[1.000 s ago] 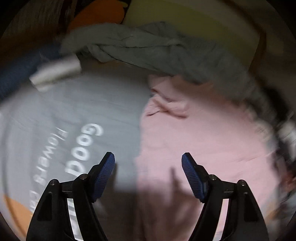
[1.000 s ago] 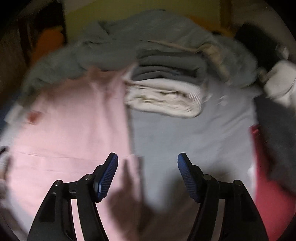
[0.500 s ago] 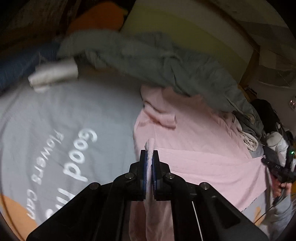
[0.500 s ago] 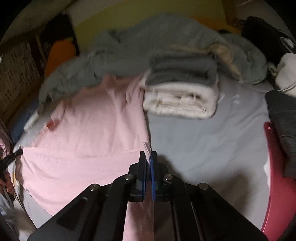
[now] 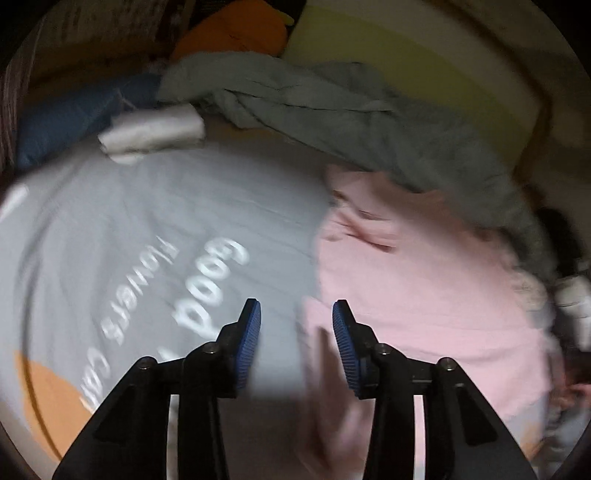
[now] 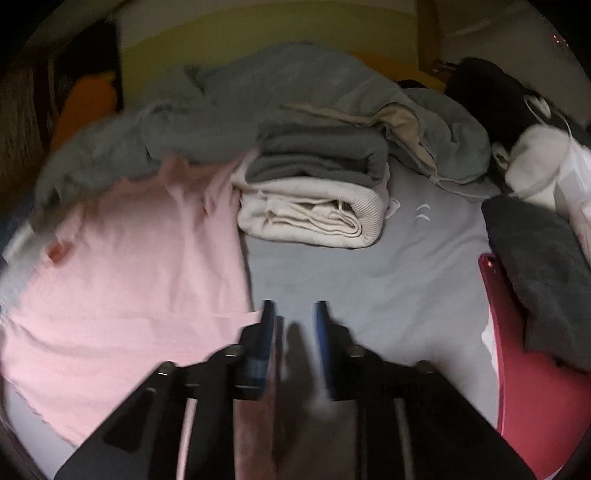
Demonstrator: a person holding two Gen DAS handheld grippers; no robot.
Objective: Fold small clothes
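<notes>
A pink garment (image 5: 424,295) lies spread flat on the grey printed bedsheet (image 5: 129,240); it also shows in the right wrist view (image 6: 140,280). My left gripper (image 5: 296,332) is open over the garment's left edge, holding nothing. My right gripper (image 6: 293,328) stands partly open at the garment's right lower corner; the blue pads are apart and a strip of pink cloth lies by the left pad. The frames are blurred by motion.
A stack of folded cream and grey clothes (image 6: 317,192) lies behind the garment. A crumpled grey blanket (image 5: 351,118) runs along the back. A white roll (image 5: 151,133) and an orange cushion (image 5: 236,33) sit at far left. Dark cloth (image 6: 543,266) and a red object (image 6: 535,398) lie right.
Half a second ago both grippers were shut on the pink garment's edges. Now both have opened and let the cloth go, and the garment lies flat.
</notes>
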